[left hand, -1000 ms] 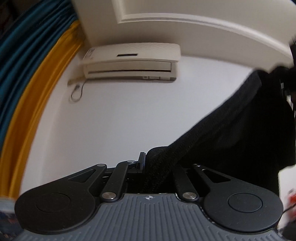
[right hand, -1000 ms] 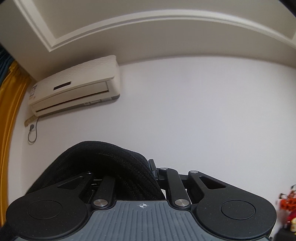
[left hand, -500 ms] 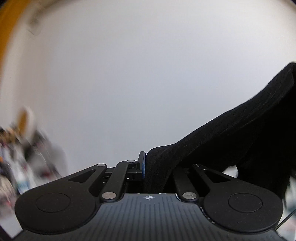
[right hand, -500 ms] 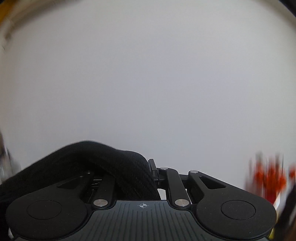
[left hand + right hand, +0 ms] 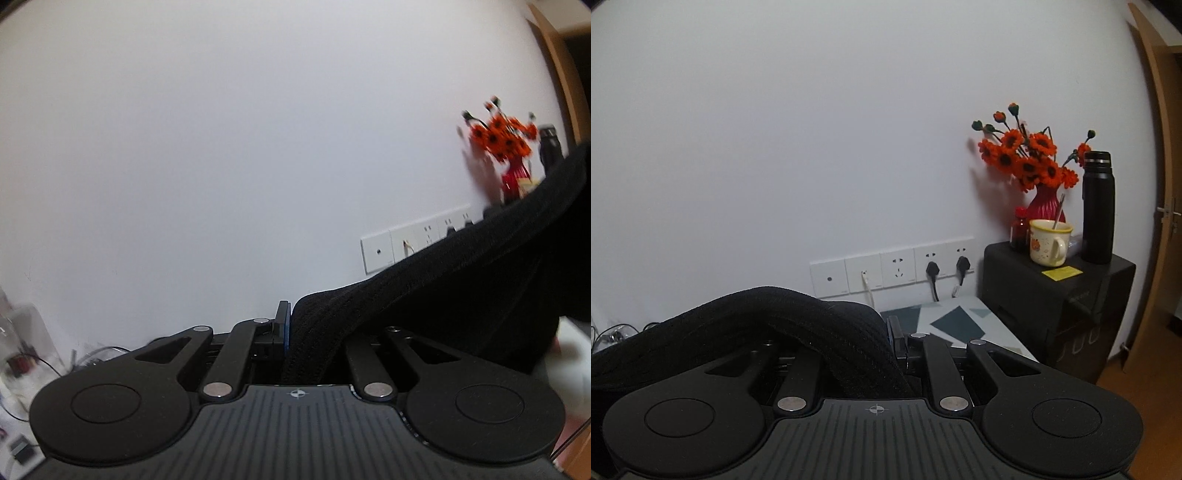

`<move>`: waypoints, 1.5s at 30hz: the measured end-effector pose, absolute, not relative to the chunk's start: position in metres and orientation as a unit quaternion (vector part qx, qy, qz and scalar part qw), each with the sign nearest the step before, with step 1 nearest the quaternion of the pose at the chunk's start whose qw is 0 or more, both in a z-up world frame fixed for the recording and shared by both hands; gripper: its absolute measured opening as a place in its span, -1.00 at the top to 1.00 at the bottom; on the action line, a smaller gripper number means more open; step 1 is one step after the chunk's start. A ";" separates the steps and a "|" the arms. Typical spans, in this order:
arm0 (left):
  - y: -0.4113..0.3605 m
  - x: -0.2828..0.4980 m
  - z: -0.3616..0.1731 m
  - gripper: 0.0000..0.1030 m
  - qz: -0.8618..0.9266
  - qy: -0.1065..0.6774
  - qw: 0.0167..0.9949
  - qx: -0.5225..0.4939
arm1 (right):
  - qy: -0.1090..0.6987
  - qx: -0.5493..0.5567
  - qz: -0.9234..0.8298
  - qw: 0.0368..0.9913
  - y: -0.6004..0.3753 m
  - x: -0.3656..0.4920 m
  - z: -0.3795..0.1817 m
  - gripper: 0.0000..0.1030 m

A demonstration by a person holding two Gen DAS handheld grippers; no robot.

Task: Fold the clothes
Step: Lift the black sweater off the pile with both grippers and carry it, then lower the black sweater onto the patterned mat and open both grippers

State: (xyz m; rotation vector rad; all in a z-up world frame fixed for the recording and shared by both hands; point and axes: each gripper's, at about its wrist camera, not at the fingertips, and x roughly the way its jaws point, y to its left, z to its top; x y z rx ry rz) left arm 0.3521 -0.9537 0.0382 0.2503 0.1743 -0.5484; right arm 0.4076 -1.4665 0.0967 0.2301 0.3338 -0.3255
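A black knit garment stretches from my left gripper up and away to the right edge of the left wrist view. That gripper is shut on the garment's ribbed edge, which hides its right finger. In the right wrist view the same black garment drapes over the left side of my right gripper, which is shut on a thick fold of it. The cloth runs off to the left there. Both grippers point almost level toward a white wall.
A row of wall sockets with plugs sits low on the wall. A patterned table top lies below it. Right of that, a black cabinet carries a red vase of orange flowers, a cream mug and a black flask. A wooden door stands at far right.
Both views have swung down from the ceiling and air conditioner to the lower wall, sockets and cabinet. Each gripper has kept its hold on the black garment throughout.
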 end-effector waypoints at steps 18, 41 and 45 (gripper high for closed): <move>-1.071 0.591 0.017 0.83 -0.205 0.154 0.947 0.192 | 0.213 0.122 -0.147 0.958 -1.510 0.645 0.065 0.73; -1.012 0.552 -0.070 -0.71 -0.264 0.396 0.847 0.238 | 0.360 0.131 0.024 0.924 -1.434 0.699 -0.019 -0.87; -0.990 0.542 -0.080 -0.73 -0.252 0.399 0.840 0.267 | 0.396 0.070 0.023 0.915 -1.376 0.697 -0.049 -0.88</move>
